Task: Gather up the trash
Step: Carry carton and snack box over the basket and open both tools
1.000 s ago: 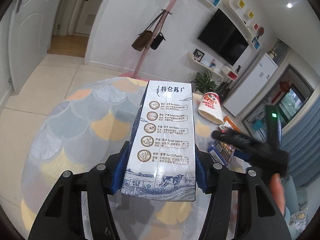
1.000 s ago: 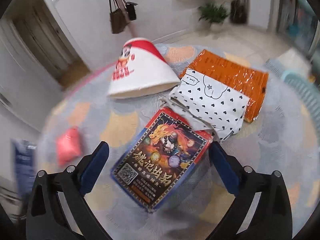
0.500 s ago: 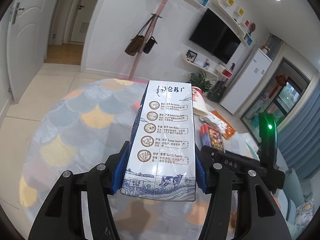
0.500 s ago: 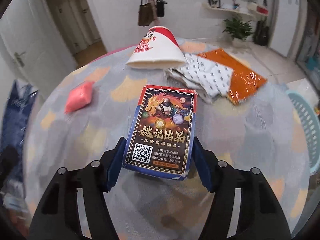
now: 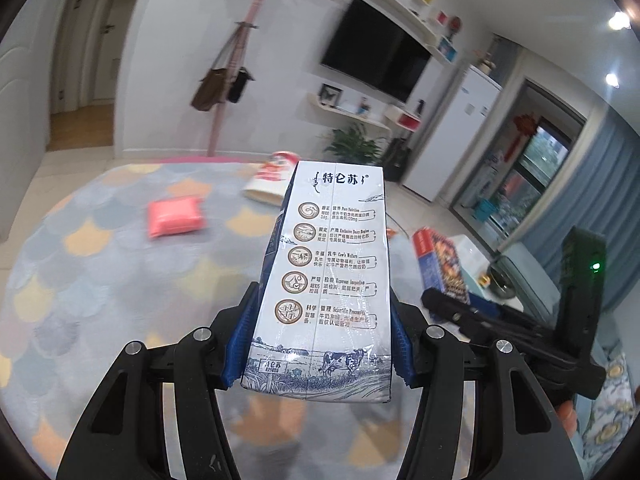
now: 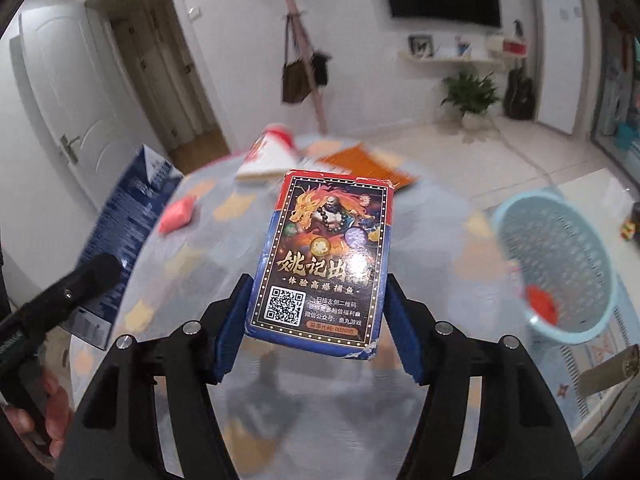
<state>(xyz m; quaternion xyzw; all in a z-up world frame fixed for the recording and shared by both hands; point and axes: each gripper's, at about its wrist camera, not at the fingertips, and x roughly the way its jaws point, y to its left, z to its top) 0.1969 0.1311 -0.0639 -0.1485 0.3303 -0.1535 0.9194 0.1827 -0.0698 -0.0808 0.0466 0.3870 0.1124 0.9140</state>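
My left gripper (image 5: pixel 318 354) is shut on a white and blue milk carton (image 5: pixel 332 276) and holds it above the round table (image 5: pixel 100 280). My right gripper (image 6: pixel 314 334) is shut on a red and blue card box (image 6: pixel 324 264), lifted off the table. The card box also shows in the left wrist view (image 5: pixel 438 260), and the milk carton in the right wrist view (image 6: pixel 128 220). On the table lie a pink packet (image 5: pixel 174 216), a tipped paper noodle cup (image 5: pixel 272 176) and an orange wrapper (image 6: pixel 368 166).
A light blue plastic basket (image 6: pixel 560 264) stands on the floor to the right of the table, with a red item (image 6: pixel 540 302) inside. A coat stand with bags (image 5: pixel 224 84) stands behind the table. A cardboard tube (image 6: pixel 608 372) lies at the lower right.
My right gripper closed on the card box and lifted it off the table. Both grippers rose and tilted up; the basket came into the right wrist view.
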